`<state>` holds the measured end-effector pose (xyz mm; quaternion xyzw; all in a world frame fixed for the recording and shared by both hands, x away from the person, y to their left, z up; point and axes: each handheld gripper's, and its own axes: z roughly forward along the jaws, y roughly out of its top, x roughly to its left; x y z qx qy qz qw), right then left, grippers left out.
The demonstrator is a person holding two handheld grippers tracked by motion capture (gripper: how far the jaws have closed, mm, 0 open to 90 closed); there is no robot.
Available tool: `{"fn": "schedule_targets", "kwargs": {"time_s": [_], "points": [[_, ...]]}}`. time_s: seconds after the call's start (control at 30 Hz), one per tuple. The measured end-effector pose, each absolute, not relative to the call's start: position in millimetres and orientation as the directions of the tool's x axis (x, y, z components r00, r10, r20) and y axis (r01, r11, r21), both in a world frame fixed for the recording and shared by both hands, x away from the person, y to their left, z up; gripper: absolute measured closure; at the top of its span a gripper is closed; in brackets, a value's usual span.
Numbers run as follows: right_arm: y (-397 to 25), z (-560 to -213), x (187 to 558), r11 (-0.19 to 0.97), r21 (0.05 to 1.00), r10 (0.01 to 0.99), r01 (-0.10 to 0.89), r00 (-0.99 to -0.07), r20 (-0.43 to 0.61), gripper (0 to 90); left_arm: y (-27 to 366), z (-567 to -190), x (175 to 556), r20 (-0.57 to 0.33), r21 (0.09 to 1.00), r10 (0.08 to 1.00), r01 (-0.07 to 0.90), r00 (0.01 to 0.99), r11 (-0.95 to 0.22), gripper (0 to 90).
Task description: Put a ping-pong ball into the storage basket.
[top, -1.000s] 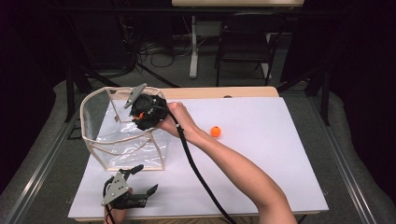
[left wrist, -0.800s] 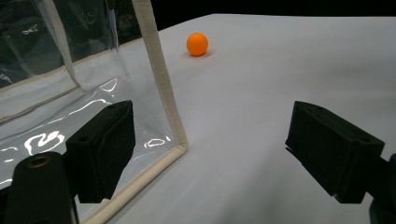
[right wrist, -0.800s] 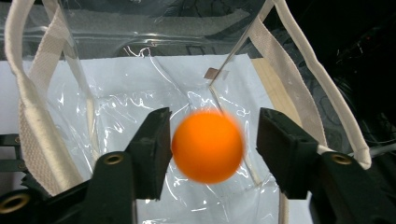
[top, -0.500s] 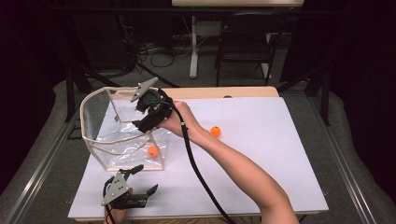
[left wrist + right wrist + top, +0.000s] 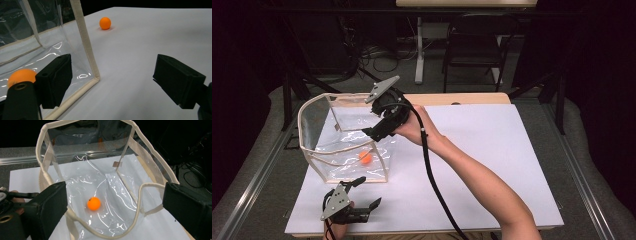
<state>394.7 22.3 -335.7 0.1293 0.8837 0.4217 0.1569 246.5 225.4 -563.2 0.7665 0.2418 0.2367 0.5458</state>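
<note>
White tabletop [image 5: 512, 165] beside bag [image 5: 319, 162]

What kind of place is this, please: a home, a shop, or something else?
Probably a lab or recording studio rather than a home. A white board lies as a work surface on a table, black drapes close off the dark room, cables trail over the floor behind, and a folding chair stands there.
</note>
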Motion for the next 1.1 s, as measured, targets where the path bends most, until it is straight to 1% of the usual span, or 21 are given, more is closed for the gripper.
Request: {"fn": "schedule_targets", "kwargs": {"time_s": [0.17, 0.4, 0.7, 1.1], "points": [[9, -338, 394, 0.603, 0.790, 0.361, 0.110, -0.921, -0.147, 4.5, 225, -563, 246, 0.099, 0.951, 0.627, 0.112, 0.772, -0.288, 15.7], [-15, -341, 396, 0.586, 0.799, 0.386, 0.135, -0.914, -0.129, 3.9, 225, -563, 247, 0.098, 0.951, 0.629, 0.115, 0.771, -0.288, 15.7], [-42, -345, 389, 0.572, 0.809, 0.408, 0.137, -0.903, -0.135, 3.4, 225, -563, 247, 0.099, 0.951, 0.630, 0.113, 0.770, -0.287, 15.7], [-70, -362, 379, 0.575, 0.804, 0.424, 0.154, -0.896, -0.132, 2.7, 225, -563, 246, 0.098, 0.950, 0.631, 0.116, 0.769, -0.289, 15.7]]}}
